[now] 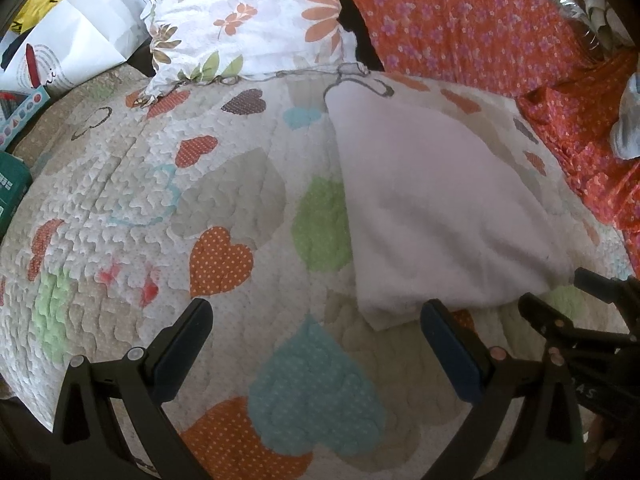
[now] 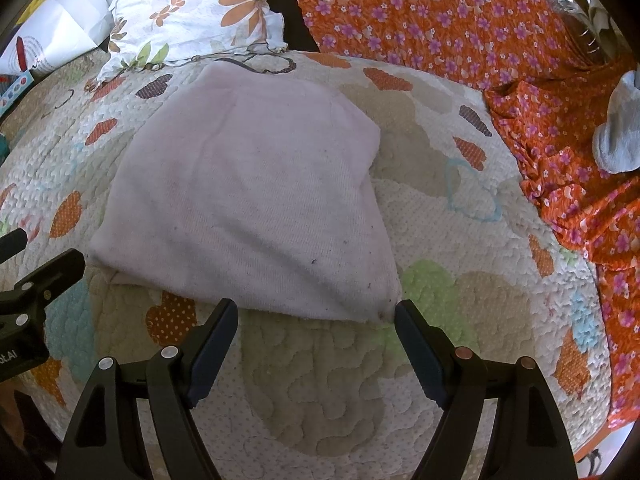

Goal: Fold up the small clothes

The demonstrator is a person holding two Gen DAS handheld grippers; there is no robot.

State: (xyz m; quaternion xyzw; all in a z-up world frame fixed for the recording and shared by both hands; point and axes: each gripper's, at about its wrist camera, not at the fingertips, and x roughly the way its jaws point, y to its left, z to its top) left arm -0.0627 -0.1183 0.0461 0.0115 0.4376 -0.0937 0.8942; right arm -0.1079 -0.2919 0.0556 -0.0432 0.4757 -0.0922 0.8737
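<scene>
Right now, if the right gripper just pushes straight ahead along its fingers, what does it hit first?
Most likely the near hem of the pale pink garment. The right gripper is open, jaws spread just short of that edge over the heart quilt. Height above the quilt is unclear, so it might graze the quilt first.

The folded garment [image 2: 248,200] is laid flat on the quilt [image 2: 460,280]. The pillow [image 2: 188,8] is positioned at 12 o'clock from the garment, at the quilt's far edge. The patterned sheet [image 2: 440,20] is spread from 1 to 3 o'clock. The sock [image 2: 618,132] is placed on the sheet at 3 o'clock. The paper bag [image 1: 76,36] is located at 11 o'clock, left of the pillow.
</scene>
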